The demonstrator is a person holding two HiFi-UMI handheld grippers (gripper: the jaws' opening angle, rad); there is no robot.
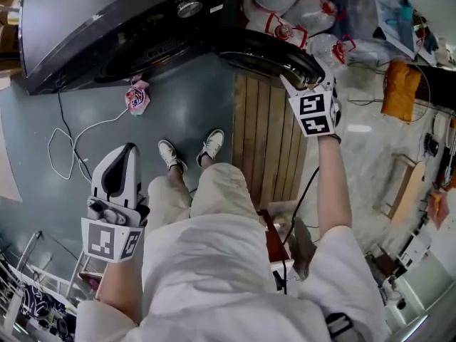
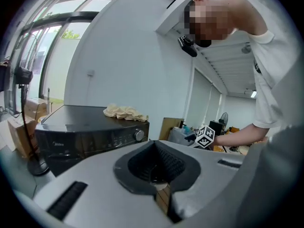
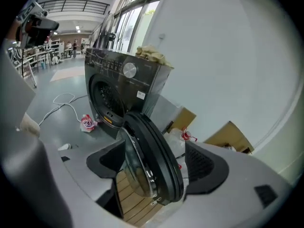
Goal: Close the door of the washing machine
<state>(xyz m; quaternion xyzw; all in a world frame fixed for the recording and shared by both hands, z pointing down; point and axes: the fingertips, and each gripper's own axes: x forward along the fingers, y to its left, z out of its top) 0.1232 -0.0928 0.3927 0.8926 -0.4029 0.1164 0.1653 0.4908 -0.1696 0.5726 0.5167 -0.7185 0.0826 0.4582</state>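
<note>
- The right gripper (image 1: pixel 301 85), jaws spread wide, straddles the thick black rim of the round door (image 3: pixel 153 158). The rim stands between the ribbed pads, and a gap shows beside one of them.
- The door, with its domed glass pane, hangs swung out from the glossy black washing machine (image 1: pixel 107 27), above a slatted wooden pallet (image 1: pixel 267 148).
- The left gripper (image 1: pixel 125 152) hangs low over the smooth grey floor (image 1: pixel 192 112), its white jaws drawn together on nothing.
- A crumpled cream cloth (image 2: pixel 124 112) lies on the machine's flat top.

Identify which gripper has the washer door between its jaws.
The right gripper: the open door stands between its spread jaws; the left gripper hangs empty, far off.
</note>
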